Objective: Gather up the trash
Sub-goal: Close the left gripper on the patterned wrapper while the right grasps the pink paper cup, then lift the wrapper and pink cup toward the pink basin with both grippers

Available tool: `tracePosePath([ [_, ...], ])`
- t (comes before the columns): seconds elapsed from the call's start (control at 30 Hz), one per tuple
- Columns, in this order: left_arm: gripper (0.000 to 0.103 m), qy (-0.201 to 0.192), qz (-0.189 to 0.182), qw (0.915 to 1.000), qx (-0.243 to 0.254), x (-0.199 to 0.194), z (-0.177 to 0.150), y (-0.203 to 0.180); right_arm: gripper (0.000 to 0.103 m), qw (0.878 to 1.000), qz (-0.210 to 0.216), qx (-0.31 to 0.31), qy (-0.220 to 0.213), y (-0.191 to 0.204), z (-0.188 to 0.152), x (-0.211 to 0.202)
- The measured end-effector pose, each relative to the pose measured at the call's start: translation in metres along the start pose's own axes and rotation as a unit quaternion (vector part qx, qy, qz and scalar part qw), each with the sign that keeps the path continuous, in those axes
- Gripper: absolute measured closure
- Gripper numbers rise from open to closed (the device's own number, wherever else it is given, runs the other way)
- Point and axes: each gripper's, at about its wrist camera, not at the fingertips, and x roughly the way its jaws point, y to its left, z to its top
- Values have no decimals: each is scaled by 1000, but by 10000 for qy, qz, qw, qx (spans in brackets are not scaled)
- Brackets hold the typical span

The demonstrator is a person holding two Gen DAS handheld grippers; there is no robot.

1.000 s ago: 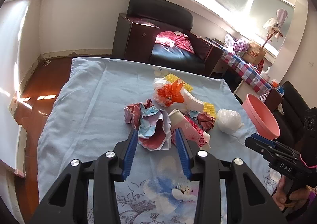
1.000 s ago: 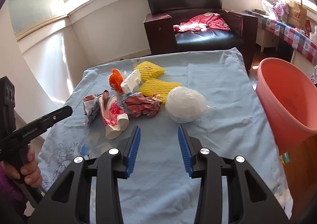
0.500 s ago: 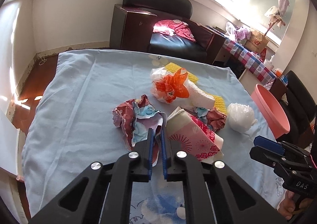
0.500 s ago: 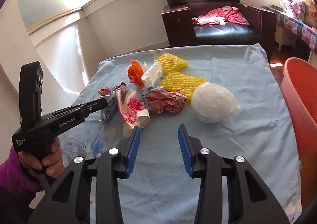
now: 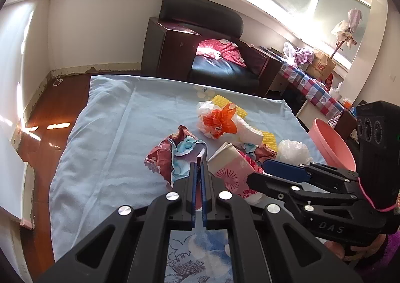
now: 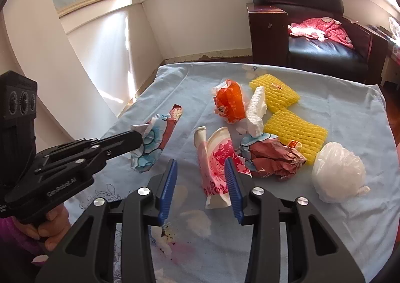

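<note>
Trash lies on a blue cloth-covered table (image 5: 107, 132). My left gripper (image 5: 198, 170) is shut on a crumpled maroon-and-blue wrapper (image 5: 172, 153), which also shows in the right wrist view (image 6: 157, 140), lifted a little off the cloth. My right gripper (image 6: 201, 178) is open, its blue pads either side of a flattened pink paper cup (image 6: 215, 165). The cup also shows in the left wrist view (image 5: 232, 170). Beyond lie an orange bag (image 6: 228, 101), white foam (image 6: 256, 110), yellow foam netting (image 6: 295, 130), a crumpled maroon wrapper (image 6: 272, 158) and a white plastic bag (image 6: 337, 170).
A pink basin (image 5: 330, 145) stands off the table's right edge. A dark armchair (image 6: 312, 32) with a red garment stands beyond the far edge. A cluttered side table (image 5: 312, 87) is at the far right. Wooden floor (image 5: 50, 112) lies left of the table.
My left gripper closed on the maroon-and-blue wrapper and raised it slightly. My right gripper moved left and forward from in front of the white bag to straddle the pink cup.
</note>
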Motion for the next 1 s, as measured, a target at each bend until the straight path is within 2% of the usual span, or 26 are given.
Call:
tracePosePath([
  [0.07, 101, -8, -6, 10000, -34, -2, 0, 1, 74, 9999, -30, -7, 123, -1, 1, 7],
  [0.13, 101, -25, 3, 10000, -51, -4, 1, 2, 88, 9996, -28, 29, 269, -2, -1, 13],
  [0.23, 101, -73, 18, 9999, -91, -6, 1, 3, 96, 9996, -48, 31, 269, -3, -4, 11],
  [0.4, 101, -181, 28, 9998, -88, -13, 5, 0, 97, 9998, 22, 147, 108, -6, -6, -5],
  [0.63, 101, -393, -27, 9992, -12, -29, 10, -13, 97, 9990, 129, 203, -367, -6, -11, -45],
  [0.8, 101, -472, -83, 9988, 118, -37, 14, -28, 97, 9967, 32, 233, -777, -11, -10, -76],
  [1.0, 101, -542, -201, 9979, 279, -41, 18, -53, 97, 9917, -273, 354, -1209, -26, -13, -108],
])
